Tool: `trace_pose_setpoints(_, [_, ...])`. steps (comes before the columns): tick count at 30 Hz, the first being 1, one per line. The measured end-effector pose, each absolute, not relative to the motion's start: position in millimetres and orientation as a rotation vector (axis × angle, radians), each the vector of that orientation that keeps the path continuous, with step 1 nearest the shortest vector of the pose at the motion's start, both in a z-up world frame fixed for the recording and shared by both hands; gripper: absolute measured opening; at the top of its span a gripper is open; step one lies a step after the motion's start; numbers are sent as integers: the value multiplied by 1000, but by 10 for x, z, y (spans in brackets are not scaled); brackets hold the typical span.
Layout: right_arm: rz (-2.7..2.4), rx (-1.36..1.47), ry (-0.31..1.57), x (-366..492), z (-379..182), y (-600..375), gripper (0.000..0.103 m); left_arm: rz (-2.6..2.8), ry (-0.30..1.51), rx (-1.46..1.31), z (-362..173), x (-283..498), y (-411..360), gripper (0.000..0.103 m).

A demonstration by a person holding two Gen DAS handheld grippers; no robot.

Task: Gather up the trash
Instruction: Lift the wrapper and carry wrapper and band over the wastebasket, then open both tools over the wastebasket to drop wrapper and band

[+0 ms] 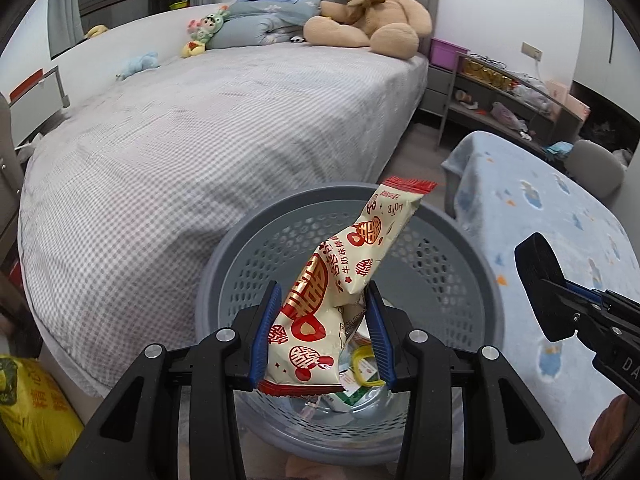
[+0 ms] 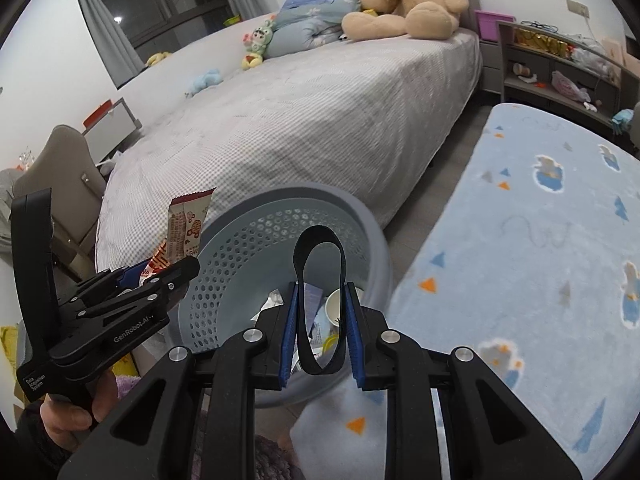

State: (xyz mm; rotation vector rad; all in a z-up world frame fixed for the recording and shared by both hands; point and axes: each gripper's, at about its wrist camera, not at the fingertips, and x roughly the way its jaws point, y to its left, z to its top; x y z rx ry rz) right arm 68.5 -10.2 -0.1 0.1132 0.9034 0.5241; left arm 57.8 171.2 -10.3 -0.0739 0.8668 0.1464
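Observation:
My left gripper [image 1: 324,286] is shut on a cream and red snack packet [image 1: 360,248], which stands tilted over the grey perforated basket [image 1: 460,232]. The right wrist view shows that gripper [image 2: 176,276] at the left with the packet [image 2: 188,224] sticking up beside the basket's rim [image 2: 320,194]. My right gripper [image 2: 322,286] is shut on a black elastic band [image 2: 318,229], whose loop rises above the blue pads over the basket. Inside the basket lie a paper cup [image 2: 334,308], a yellow ring [image 1: 362,360] and several wrappers.
A bed with a grey checked cover [image 1: 200,140] stands behind the basket, with a teddy bear [image 1: 376,8] and small toys on it. A blue patterned blanket [image 1: 560,220] lies to the right. A yellow bag [image 1: 32,400] sits at the lower left. Grey shelves [image 1: 512,92] line the far wall.

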Motion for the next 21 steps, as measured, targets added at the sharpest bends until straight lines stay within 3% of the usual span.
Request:
trace_pose_setpoints(19, [552, 67, 932, 935, -224, 266, 24, 205, 892, -90, -259, 714, 1885, 45])
trace_pose_setpoints(21, [554, 65, 927, 934, -220, 270, 31, 210, 889, -88, -254, 705, 1893, 50])
